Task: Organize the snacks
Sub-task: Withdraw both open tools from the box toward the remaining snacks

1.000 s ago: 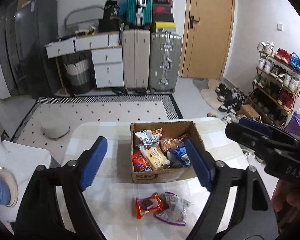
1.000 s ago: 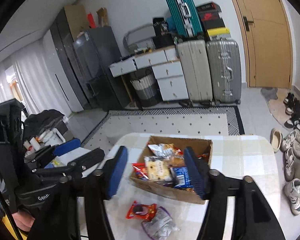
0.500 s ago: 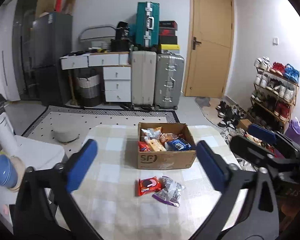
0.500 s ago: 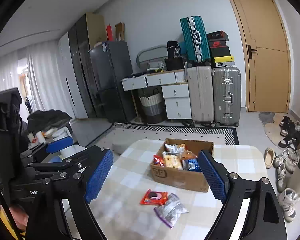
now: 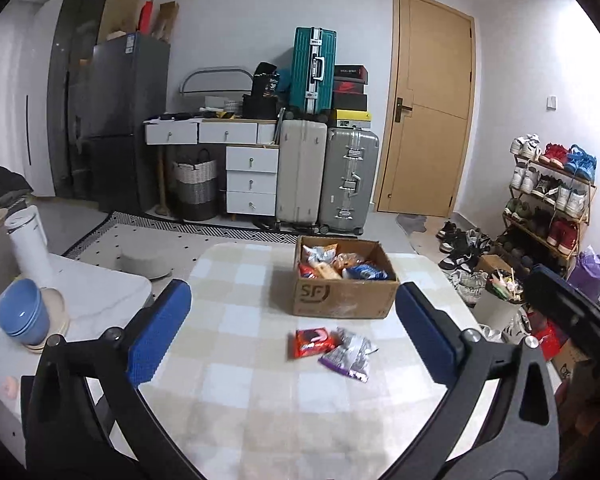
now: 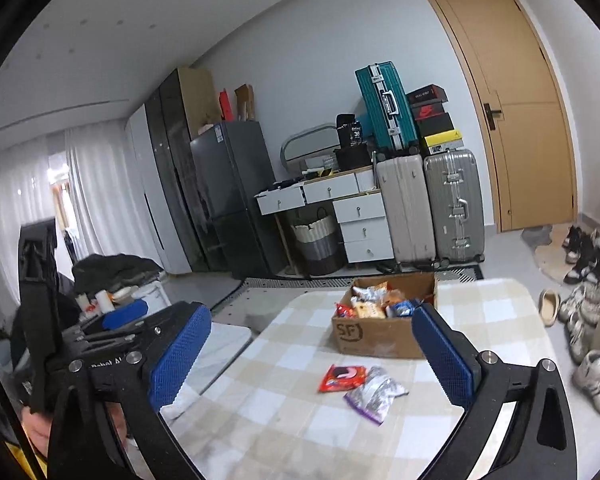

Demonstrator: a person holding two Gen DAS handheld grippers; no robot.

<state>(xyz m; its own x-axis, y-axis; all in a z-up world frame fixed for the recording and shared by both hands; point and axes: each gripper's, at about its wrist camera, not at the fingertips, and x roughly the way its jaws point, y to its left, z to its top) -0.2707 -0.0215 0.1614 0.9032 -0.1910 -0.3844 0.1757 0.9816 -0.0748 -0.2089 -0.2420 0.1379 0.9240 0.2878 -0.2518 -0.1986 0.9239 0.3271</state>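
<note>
1. Two snack packs lie loose on the checkered table (image 5: 236, 364): a red cookie pack (image 5: 311, 343) and a purple-edged silver bag (image 5: 350, 354), touching each other, just in front of the cardboard box (image 5: 342, 300).
2. Box is marked "SF" and is already packed with snacks (image 5: 340, 266).
3. Left gripper (image 5: 294, 326) is spread wide open, holding nothing, hovering above the table.
4. Right gripper (image 6: 310, 354) is likewise wide open and empty.
5. Blue bowls (image 5: 22, 316) sit on the white side table (image 5: 100, 292), off to the left.
</note>
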